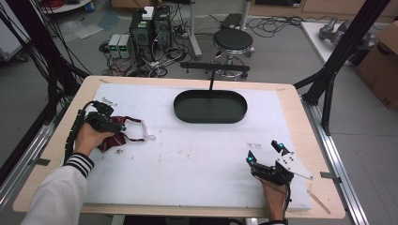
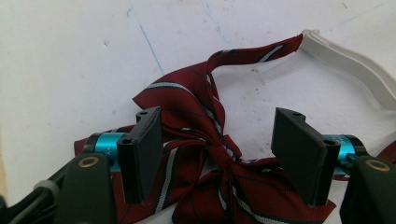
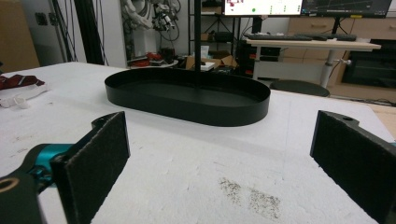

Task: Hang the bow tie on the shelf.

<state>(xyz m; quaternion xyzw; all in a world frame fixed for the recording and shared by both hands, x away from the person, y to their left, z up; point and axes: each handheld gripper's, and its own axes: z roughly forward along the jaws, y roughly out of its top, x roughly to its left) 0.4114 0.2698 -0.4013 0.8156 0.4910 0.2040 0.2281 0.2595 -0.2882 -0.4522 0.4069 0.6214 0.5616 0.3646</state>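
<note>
Red striped bow tie (image 2: 205, 154) lies on the white surface (image 1: 197, 154), left of the black oval tray (image 1: 210, 107). Our left gripper (image 2: 219, 154) fingers straddle it, apart; our right gripper (image 1: 265, 154) fingers stand apart too.

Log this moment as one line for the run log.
left gripper: open, straddling bow tie knot | right gripper: open, idle | tray: empty

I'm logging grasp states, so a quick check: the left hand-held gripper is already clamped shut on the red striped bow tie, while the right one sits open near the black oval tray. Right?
Not quite. The left hand-held gripper is open, its jaws standing apart on either side of the red striped bow tie, as the left gripper view shows. The right hand-held gripper does sit open near the black oval tray.
</note>
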